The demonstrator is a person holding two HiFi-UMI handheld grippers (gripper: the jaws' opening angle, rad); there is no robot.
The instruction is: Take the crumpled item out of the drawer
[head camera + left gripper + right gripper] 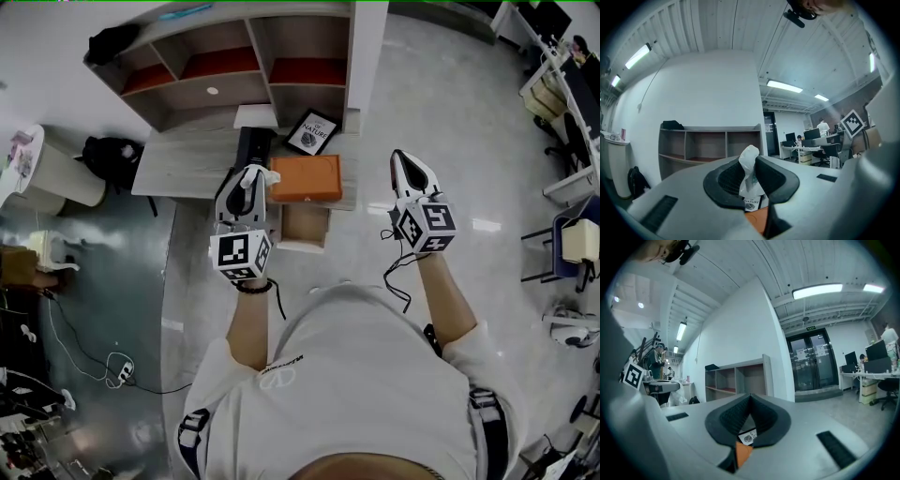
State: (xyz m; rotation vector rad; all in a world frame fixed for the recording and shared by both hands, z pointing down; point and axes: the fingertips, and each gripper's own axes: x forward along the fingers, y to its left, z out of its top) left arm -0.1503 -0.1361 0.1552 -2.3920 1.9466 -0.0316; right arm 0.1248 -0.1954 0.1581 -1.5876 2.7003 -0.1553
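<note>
Just left of the open drawer [304,225], my left hand-held gripper [247,180] is pinched narrow on the crumpled item [750,164]. The item stands lengthwise up between the jaws, clear of the drawer. My right hand-held gripper [405,161] is closed, empty and well apart.

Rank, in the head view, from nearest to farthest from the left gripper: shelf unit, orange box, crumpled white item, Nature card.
1. crumpled white item, held by the left gripper
2. orange box, just to its right
3. Nature card, beyond the box
4. shelf unit, at the back
</note>
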